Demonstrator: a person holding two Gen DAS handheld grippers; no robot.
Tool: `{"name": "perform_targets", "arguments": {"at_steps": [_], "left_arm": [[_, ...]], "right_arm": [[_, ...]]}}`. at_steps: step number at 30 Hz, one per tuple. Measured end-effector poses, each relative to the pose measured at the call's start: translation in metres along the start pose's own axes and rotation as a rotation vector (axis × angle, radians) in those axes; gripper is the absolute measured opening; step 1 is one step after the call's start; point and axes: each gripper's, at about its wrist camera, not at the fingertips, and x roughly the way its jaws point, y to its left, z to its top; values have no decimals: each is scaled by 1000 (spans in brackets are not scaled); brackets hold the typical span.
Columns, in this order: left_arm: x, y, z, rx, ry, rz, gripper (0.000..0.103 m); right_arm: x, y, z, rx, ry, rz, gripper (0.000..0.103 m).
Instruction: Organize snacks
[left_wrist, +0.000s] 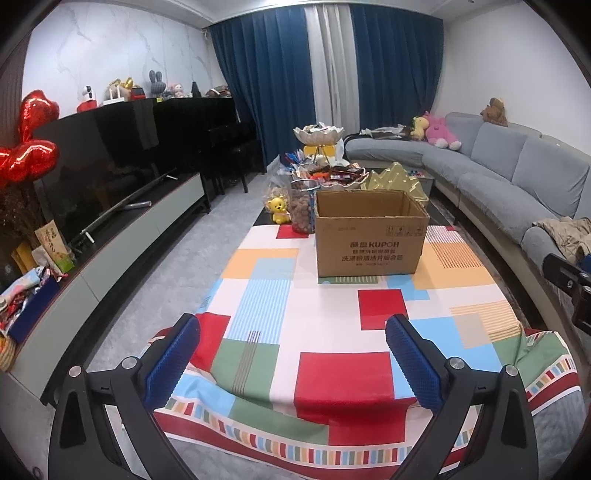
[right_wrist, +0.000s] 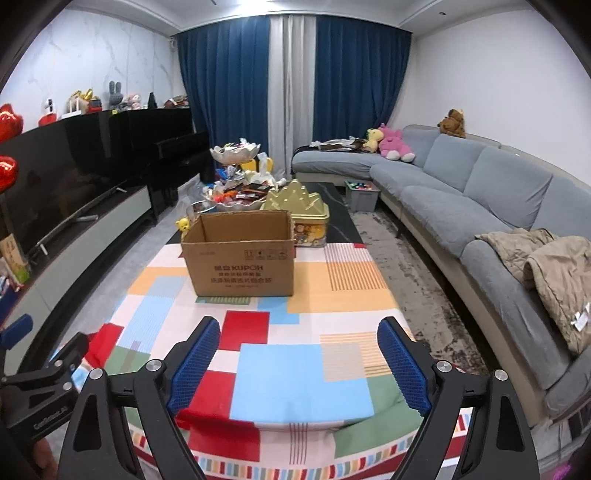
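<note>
An open brown cardboard box (left_wrist: 369, 240) stands on the table's colourful patchwork cloth (left_wrist: 332, 332); it also shows in the right wrist view (right_wrist: 240, 266). Behind it lie piled snacks in bowls (left_wrist: 332, 175) (right_wrist: 240, 195), a jar of round snacks (left_wrist: 301, 206) and a gold tin (left_wrist: 399, 182) (right_wrist: 303, 210). My left gripper (left_wrist: 293, 325) is open and empty over the near end of the cloth. My right gripper (right_wrist: 299, 328) is open and empty, to the right of the left one (right_wrist: 40, 373).
A yellow bear figure (left_wrist: 279, 210) stands left of the box. A TV stand with a black TV (left_wrist: 110, 177) runs along the left. A grey sofa (right_wrist: 480, 206) with a jacket (right_wrist: 546, 273) runs along the right.
</note>
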Motion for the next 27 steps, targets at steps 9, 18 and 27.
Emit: {"name": "perform_targets", "arguments": {"at_steps": [9,18,27], "left_arm": [[-10,1,-1,-12,-33,10,103],[-13,1,0,-10,-42,9,103],[-13,2,1,-10,-43,7,103]], "right_arm": [[-11,0,0,2,-37,8,91],[-16,3,-1,3,-47,13,91],[-17,4,0,5,-45,13,91]]}}
